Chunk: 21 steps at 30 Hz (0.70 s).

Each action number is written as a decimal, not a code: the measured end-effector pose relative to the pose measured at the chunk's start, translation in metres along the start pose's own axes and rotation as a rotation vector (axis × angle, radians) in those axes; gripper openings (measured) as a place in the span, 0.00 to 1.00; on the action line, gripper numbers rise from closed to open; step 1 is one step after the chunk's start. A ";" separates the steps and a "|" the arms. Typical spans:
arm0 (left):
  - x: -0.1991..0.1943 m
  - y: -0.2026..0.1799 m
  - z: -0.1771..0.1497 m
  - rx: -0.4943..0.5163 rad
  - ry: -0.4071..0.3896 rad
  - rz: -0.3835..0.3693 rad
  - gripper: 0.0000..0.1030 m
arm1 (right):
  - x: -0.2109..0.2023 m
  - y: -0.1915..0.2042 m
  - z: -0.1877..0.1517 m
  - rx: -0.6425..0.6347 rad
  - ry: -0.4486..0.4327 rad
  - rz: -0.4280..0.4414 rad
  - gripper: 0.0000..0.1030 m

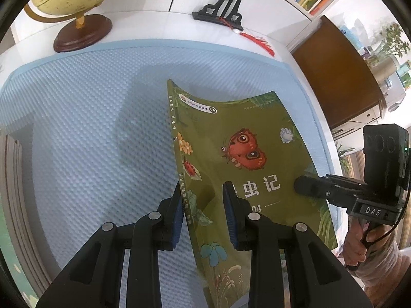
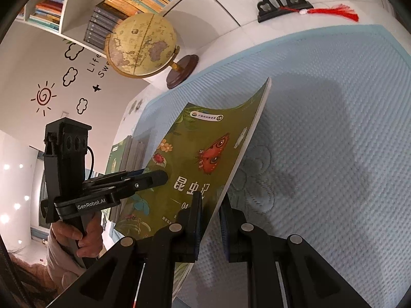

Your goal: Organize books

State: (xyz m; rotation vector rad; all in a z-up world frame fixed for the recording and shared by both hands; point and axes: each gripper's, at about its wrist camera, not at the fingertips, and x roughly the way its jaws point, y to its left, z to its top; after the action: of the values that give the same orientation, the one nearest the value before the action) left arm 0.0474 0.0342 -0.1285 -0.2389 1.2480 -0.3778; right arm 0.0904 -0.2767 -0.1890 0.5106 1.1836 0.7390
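A green insect picture book (image 1: pixel 246 159), its cover showing a red butterfly and a ladybird, is being held up off the light blue textured mat (image 1: pixel 90 128) by both grippers at once. The left gripper (image 1: pixel 203 205) is clamping the book along its spine edge, near the lower part of the spine, one blue pad on each side of the cover. The right gripper (image 2: pixel 212 210) is pinching the opposite, open page edge, its jaws closed tight on the thin block of pages. In the left wrist view the right gripper's black finger is lying against the cover just beside the title characters, with a person's hand (image 1: pixel 370 241) gripping its handle below. The book is tilting and bowing slightly between the two grips, its far corner pointing toward the globe (image 2: pixel 141 46) and the black carved stand (image 1: pixel 226 2) with a red tassel (image 2: pixel 334 10). A stack of books (image 2: pixel 131 154) is lying on the mat beyond the left gripper.
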 end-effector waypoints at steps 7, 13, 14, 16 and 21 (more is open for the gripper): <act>-0.014 0.001 0.005 -0.005 -0.024 -0.040 0.25 | -0.013 0.008 -0.004 -0.015 -0.041 0.002 0.13; -0.036 -0.001 0.009 0.016 -0.060 -0.047 0.24 | -0.026 0.027 -0.003 -0.035 -0.081 0.000 0.13; -0.040 0.000 0.010 0.018 -0.066 -0.050 0.24 | -0.028 0.032 -0.002 -0.044 -0.089 -0.002 0.13; -0.050 0.003 0.011 0.015 -0.080 -0.054 0.24 | -0.033 0.044 0.000 -0.057 -0.106 -0.004 0.13; -0.076 0.013 0.009 0.005 -0.105 -0.056 0.24 | -0.037 0.072 0.007 -0.073 -0.129 0.003 0.13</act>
State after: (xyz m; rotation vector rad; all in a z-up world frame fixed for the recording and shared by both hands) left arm 0.0377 0.0766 -0.0641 -0.2860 1.1387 -0.4117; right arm 0.0729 -0.2562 -0.1129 0.4918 1.0321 0.7385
